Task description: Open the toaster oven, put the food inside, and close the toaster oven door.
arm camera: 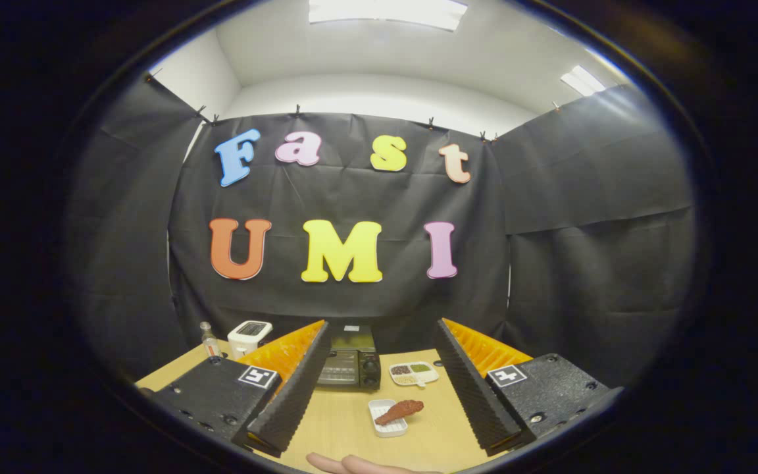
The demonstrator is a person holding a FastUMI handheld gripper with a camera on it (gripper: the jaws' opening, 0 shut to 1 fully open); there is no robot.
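A black toaster oven (351, 362) stands at the far side of the wooden table (346, 434), its glass door shut. Nearer to me, a reddish-brown piece of food (400, 411) lies across a small white rectangular dish (387, 421). My gripper (382, 332) is open and held well back from the table; both the oven and the food show in the wide gap between its fingers, far beyond their tips. Nothing is held.
A white pop-up toaster (249, 337) and a small clear bottle (208, 339) stand left of the oven. A white divided plate (413, 373) with small portions sits to the oven's right. A person's fingertips (353, 465) rest at the table's near edge.
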